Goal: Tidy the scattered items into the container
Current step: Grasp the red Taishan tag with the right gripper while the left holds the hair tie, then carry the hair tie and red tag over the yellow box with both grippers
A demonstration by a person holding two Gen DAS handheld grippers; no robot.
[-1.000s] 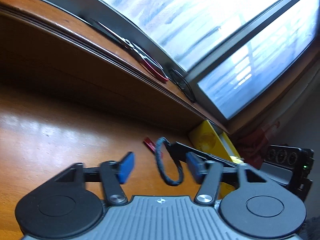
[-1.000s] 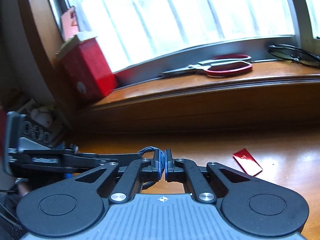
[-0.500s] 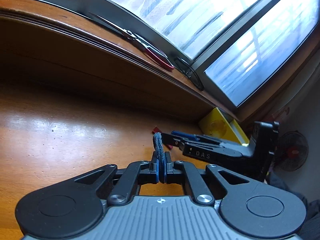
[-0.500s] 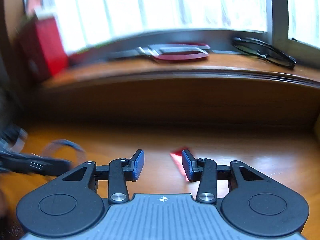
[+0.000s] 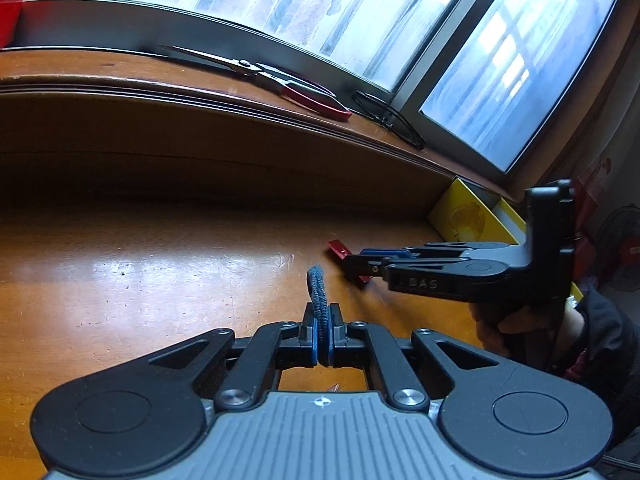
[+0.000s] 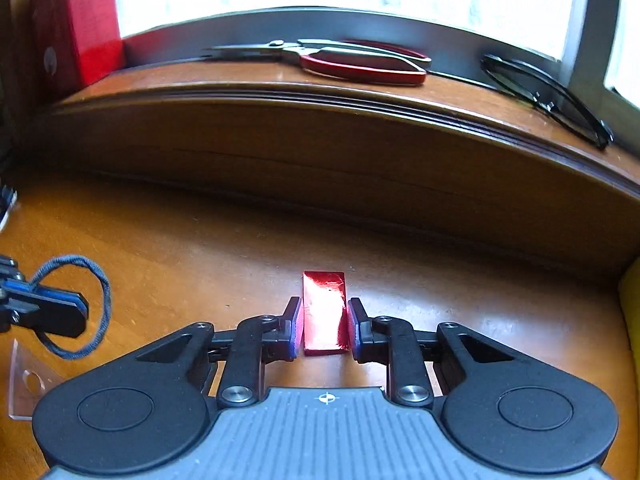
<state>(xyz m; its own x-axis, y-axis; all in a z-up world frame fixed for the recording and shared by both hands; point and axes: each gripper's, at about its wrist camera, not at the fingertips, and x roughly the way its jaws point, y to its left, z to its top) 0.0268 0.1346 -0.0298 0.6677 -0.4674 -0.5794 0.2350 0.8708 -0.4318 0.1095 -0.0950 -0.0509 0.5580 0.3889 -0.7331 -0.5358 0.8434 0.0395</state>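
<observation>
My left gripper (image 5: 323, 334) is shut on a dark blue hair tie (image 5: 317, 294) and holds it above the wooden table; the loop also shows at the left of the right wrist view (image 6: 86, 304). My right gripper (image 6: 323, 330) is open, its pads on either side of a shiny red rectangular piece (image 6: 323, 312) that lies flat on the table. That piece also shows in the left wrist view (image 5: 339, 249), under the right gripper's fingers (image 5: 362, 264). A yellow container (image 5: 472, 216) stands at the table's right end.
On the raised sill lie red-handled scissors (image 6: 360, 64) and black glasses (image 6: 548, 96). A red box (image 6: 76, 28) stands at the sill's left end. A clear plastic piece (image 6: 24, 384) lies on the table near the left gripper.
The hair tie passed from my right gripper to my left, which shut on it. My right gripper opened, swung right and came down around the red piece.
</observation>
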